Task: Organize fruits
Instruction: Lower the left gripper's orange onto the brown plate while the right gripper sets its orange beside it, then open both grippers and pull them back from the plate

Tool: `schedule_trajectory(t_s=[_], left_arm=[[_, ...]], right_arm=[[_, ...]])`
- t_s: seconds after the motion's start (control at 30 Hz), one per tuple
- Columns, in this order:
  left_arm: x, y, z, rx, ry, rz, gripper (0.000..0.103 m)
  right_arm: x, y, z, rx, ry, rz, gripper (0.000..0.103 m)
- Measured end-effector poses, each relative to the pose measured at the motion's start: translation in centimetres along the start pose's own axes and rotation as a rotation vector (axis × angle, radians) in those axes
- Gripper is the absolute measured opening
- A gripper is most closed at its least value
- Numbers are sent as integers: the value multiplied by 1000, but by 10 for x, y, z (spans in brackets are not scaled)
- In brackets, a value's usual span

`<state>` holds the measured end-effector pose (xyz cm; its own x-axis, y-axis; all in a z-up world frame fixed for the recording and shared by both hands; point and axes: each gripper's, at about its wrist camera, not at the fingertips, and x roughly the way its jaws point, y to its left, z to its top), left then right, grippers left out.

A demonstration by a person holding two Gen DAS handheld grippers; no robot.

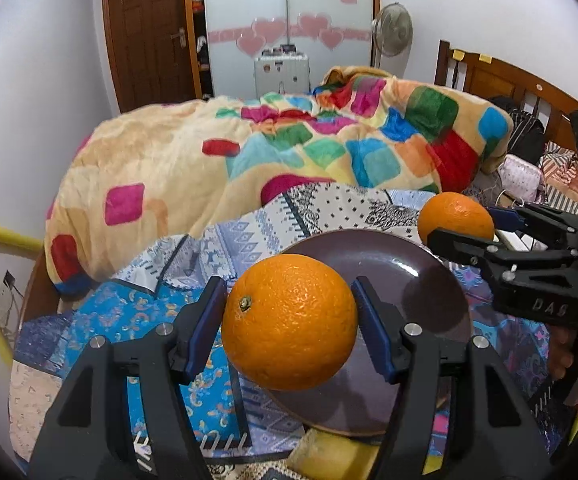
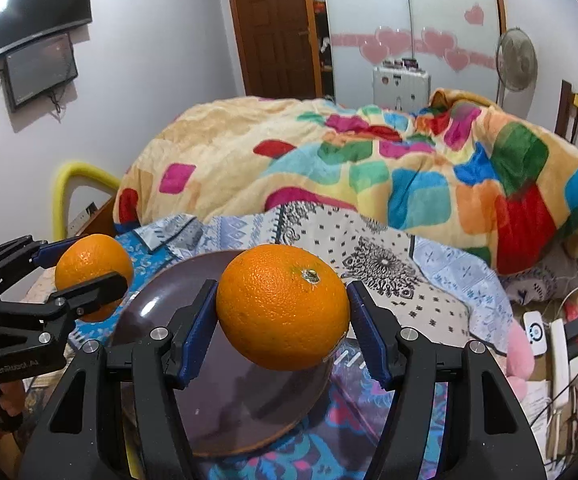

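White walls, brown wooden door (image 2: 275,28), frosted wardrobe (image 1: 289,20) with pink hearts, standing fan (image 2: 517,60), wall-mounted screens (image 2: 33,8), bed under colourful patchwork blanket (image 1: 329,148), wooden headboard (image 1: 501,80)

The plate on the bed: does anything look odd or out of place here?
Nothing looks damaged or spilled. The dark plate lies bare on the patterned bedsheet; each gripper, left and right, holds an intact orange above it.
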<state>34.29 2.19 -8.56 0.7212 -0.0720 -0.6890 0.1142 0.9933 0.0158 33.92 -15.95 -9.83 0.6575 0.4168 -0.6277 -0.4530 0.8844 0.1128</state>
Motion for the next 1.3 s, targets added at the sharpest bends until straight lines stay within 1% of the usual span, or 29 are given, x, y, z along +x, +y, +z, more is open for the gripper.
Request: schedule_trajectory(t_s=[0.13, 0.27, 0.33, 0.43, 0.53, 0.67, 0.77, 0.93, 1.03, 1.1, 1.13, 1.3], left_arm=[[19, 2, 4, -12, 58, -13, 64], [39, 7, 7, -29, 127, -45, 64], [45, 9, 8, -37, 143, -51, 64], [52, 8, 10, -31, 156, -40, 64], [59, 7, 11, -30, 174, -35, 64], [61, 6, 12, -26, 177, -39, 64], [56, 6, 13, -14, 144, -38, 64], [47, 3, 15, -10, 128, -48, 69], [34, 3, 14, -5, 104, -32, 69], [24, 3, 13, 1, 85, -19, 69], [19, 4, 13, 0, 77, -13, 69], [-15, 8, 8, -9, 35, 4, 69]], right_arm=[[19, 0, -3, -17, 47, -16, 61], [31, 1, -6, -33, 82, -23, 61], [35, 2, -6, -41, 98, -23, 61], [40, 3, -6, -56, 114, -24, 61], [42, 8, -7, -85, 115, -36, 61], [45, 11, -7, -100, 119, -37, 62], [45, 11, -7, -105, 118, -40, 62], [45, 12, -8, -110, 124, -45, 63], [42, 13, -8, -107, 125, -37, 63], [36, 14, -7, -103, 117, -30, 66], [31, 15, -7, -100, 104, -34, 69], [4, 18, -2, -89, 47, -40, 70]])
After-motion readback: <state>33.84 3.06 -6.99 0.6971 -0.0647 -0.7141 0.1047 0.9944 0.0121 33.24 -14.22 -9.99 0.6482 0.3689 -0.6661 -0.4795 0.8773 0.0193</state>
